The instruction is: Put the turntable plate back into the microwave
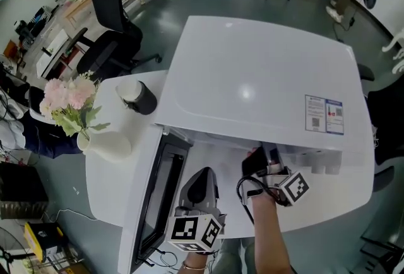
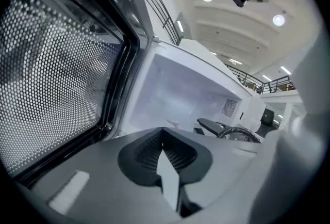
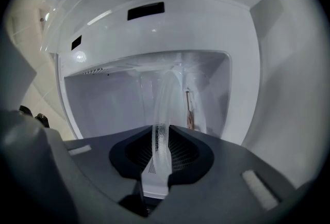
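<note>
The white microwave (image 1: 265, 77) stands on a white table with its door (image 1: 158, 197) swung open to the left. My right gripper (image 1: 255, 159) reaches into the cavity mouth. In the right gripper view it (image 3: 162, 132) is shut on the clear glass turntable plate (image 3: 164, 109), gripped at its rim and seen edge-on, rising tilted into the white cavity (image 3: 113, 99). My left gripper (image 1: 201, 185) is beside the open door, shut and empty. In the left gripper view its pads (image 2: 164, 135) meet, facing the cavity (image 2: 175, 94) and the door's perforated window (image 2: 51, 78).
A white vase of pink flowers (image 1: 69, 102) and a dark cup (image 1: 140, 97) stand on the table (image 1: 107, 190) left of the microwave. A black office chair (image 1: 107, 14) stands behind them. The door blocks the left side.
</note>
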Tool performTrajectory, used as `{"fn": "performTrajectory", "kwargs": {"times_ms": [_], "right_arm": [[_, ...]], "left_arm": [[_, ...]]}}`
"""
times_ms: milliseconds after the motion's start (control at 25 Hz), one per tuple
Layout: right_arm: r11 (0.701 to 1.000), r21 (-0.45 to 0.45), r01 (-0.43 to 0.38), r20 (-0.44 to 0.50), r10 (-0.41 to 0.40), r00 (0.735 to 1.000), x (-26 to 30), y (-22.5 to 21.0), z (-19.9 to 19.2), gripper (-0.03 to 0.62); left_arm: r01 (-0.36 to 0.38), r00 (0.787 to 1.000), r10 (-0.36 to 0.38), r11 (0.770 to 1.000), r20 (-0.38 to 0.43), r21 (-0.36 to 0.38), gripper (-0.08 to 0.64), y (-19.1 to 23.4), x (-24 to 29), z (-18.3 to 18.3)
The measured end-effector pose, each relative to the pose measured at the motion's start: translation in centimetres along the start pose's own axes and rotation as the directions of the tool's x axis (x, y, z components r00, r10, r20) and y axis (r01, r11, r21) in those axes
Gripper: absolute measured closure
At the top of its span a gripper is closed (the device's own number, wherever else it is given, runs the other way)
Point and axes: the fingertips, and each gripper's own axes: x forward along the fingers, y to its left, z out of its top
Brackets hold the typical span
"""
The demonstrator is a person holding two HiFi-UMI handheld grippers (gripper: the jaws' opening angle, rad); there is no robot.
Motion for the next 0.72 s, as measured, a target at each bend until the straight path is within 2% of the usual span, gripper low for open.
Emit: {"fn": "performTrajectory", "kwargs": {"times_ms": [440, 600, 720], "right_arm": [[0.999, -0.027, 0.026, 0.025, -0.025, 0.999, 0.69, 0.01, 0.31, 0.519], [0.995, -0.064, 0.073, 0.027, -0.071, 0.997, 0.84, 0.03, 0.16, 0.523], [0.982, -0.135, 0.134, 0.012, -0.134, 0.991, 1.05, -0.06, -0.15, 0.528]], "left_arm": [[0.009, 1.0, -0.009, 1.0, -0.008, -0.006, 0.56, -0.07, 0.54, -0.11], [0.013, 1.0, -0.013, 1.0, -0.014, -0.009, 0.56, -0.21, 0.71, -0.32], [0.014, 1.0, -0.014, 1.0, -0.018, -0.01, 0.56, -0.28, 0.76, -0.42]]}}
